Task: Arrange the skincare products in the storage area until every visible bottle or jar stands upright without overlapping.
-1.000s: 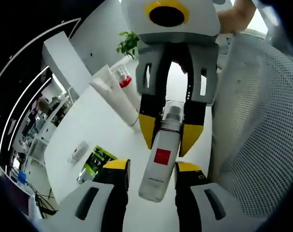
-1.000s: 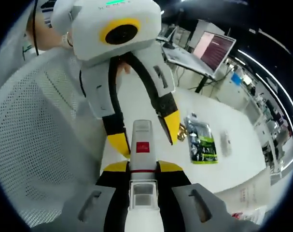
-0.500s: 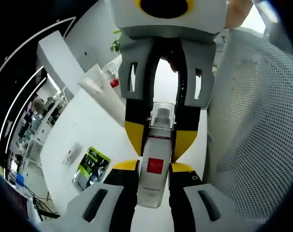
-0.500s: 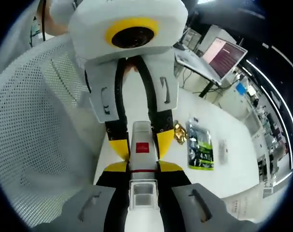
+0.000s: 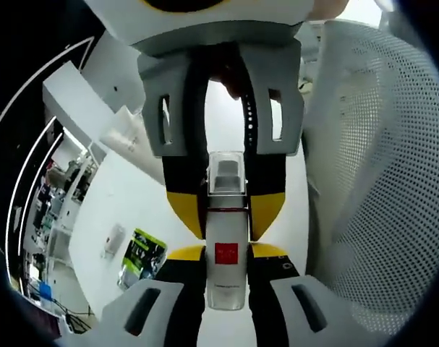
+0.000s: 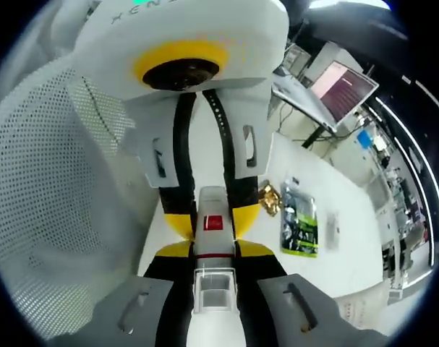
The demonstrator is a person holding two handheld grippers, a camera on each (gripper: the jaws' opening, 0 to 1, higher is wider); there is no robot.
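Gripping One Bottle From Both Ends

You hold a white bottle [image 5: 226,254] with a red square label between your two grippers, above the white table [image 5: 125,195]. In the left gripper view, your left gripper [image 5: 226,253] has its yellow-tipped jaws pressed against the bottle's lower body on either side, with the bottle's base toward the camera and its clear cap [image 5: 227,173] pointing away. The right gripper [image 5: 227,211] faces you from the top of that view, and its yellow tips sit tight against the bottle near the neck, just below the clear cap.

In the right gripper view the same bottle [image 6: 212,238] runs away from the camera, cap end nearest. Your right gripper [image 6: 213,251] pinches it just behind the cap, and the left gripper [image 6: 212,220] comes in from above with its yellow tips closed on the far end beside the red label. So both pairs of jaws are clamped on the one bottle, facing each other along its length.

A white perforated mesh wall [image 6: 67,188] curves along one side of the bottle in both views. On the table in the right gripper view, a green and black packet [image 6: 300,230] lies flat, with a small gold-wrapped item [image 6: 268,199] just beside it. In the left gripper view the packet [image 5: 142,254] lies next to a small white object [image 5: 113,238], and a white tube [image 5: 132,137] stands partly hidden behind the right gripper's body.
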